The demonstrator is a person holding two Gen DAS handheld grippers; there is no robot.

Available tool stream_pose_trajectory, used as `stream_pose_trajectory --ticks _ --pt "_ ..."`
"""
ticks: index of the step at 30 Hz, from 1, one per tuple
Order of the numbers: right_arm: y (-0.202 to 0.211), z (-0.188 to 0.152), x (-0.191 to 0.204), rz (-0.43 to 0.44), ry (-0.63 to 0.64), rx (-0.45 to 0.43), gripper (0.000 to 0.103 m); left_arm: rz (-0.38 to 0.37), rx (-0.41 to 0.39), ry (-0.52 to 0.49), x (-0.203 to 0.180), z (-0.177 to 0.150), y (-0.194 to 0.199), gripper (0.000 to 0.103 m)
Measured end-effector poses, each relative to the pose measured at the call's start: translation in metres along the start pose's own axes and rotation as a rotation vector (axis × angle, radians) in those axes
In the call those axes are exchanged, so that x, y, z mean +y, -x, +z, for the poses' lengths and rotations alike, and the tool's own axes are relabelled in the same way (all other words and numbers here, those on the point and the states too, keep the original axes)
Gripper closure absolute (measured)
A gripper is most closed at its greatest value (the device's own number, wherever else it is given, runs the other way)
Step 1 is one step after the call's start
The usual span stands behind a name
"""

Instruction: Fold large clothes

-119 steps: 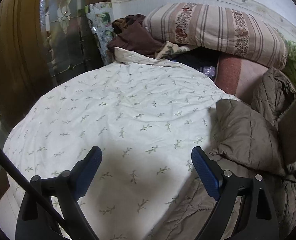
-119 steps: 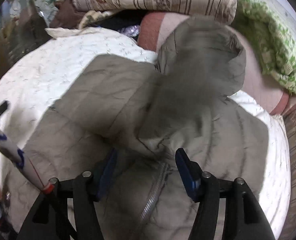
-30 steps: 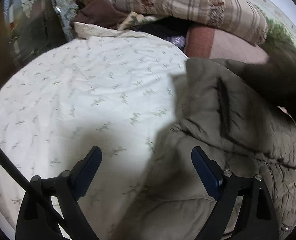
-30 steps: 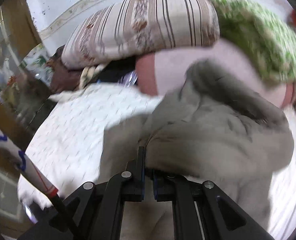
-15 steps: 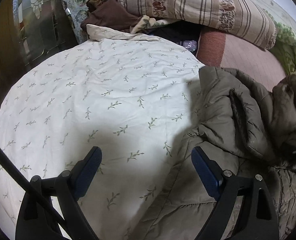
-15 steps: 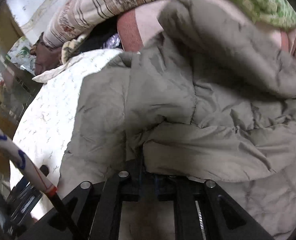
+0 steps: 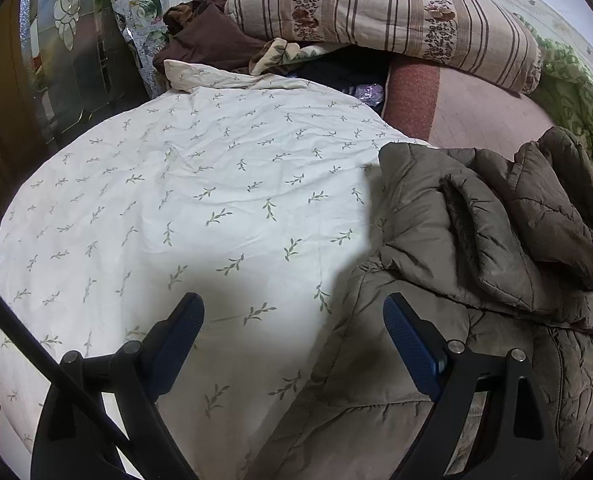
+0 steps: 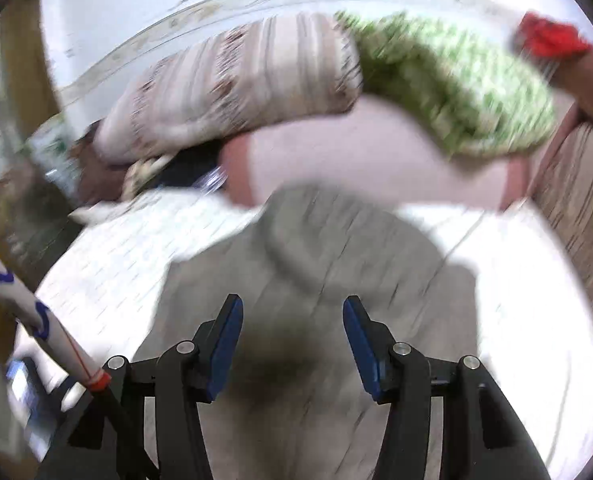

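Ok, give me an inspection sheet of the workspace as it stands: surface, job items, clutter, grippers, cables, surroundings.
Surface: bed sheet, cream with leaf sprigs, wrinkled.
Job's things: olive puffer jacket, partly folded, on the sheet's right side.
Clutter: striped pillow, green blanket, brown garment, all at the bed's head.
Grippers: left gripper open, empty; right gripper opening above the jacket, nothing between its pads.
Cables: black cable beside the left gripper.
Surroundings: wall; right view blurred.

A bedroom in a home is shown: a bed (image 7: 56, 280) is covered by a white sheet with little leaves (image 7: 200, 184), a big striped pillow (image 7: 376, 12) and a green blanket (image 7: 576, 92) are piled by the wall (image 8: 136, 12)
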State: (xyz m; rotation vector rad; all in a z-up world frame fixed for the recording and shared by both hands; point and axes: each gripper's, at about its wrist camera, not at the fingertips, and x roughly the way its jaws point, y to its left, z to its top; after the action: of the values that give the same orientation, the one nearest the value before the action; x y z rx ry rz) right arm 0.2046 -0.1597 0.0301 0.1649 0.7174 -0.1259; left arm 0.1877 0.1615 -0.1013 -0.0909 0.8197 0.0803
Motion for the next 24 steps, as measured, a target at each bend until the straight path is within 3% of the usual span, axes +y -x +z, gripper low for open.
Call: stream_pose_trajectory --ticks 3,7,9,10,12,15,19,24 --pt "-0.048 0.030 0.017 -0.041 -0.003 0.015 0.047 0.002 0.004 -0.007 -0.003 -0.001 -0.002 0.012" --pt "-0.114 0.033 0.029 -0.088 0.016 0.128 0.047 -0.005 0.000 -0.010 -0.005 0.000 -0.002 0.012" --pt "-0.141 0.010 0.019 -0.054 -0.074 0.236 0.047 -0.013 0.001 -0.007 -0.005 0.001 -0.002 0.012" --pt "-0.161 -0.015 0.014 -0.016 -0.117 0.345 0.047 -0.019 -0.001 -0.004 -0.005 0.002 -0.001 0.012" --pt "-0.181 -0.058 0.019 -0.055 -0.061 0.442 0.046 -0.031 -0.010 0.002 -0.005 0.005 0.000 0.012" --pt "-0.174 -0.079 0.033 -0.115 0.051 0.337 0.045 -0.032 -0.021 -0.001 -0.008 0.006 0.000 0.012" --pt "-0.156 -0.059 0.041 -0.118 0.068 0.306 0.046 -0.020 -0.016 -0.012 -0.008 0.003 -0.001 0.012" --pt "-0.076 -0.032 0.060 -0.092 0.099 0.037 0.044 -0.026 -0.051 0.022 -0.004 0.004 0.007 0.012"
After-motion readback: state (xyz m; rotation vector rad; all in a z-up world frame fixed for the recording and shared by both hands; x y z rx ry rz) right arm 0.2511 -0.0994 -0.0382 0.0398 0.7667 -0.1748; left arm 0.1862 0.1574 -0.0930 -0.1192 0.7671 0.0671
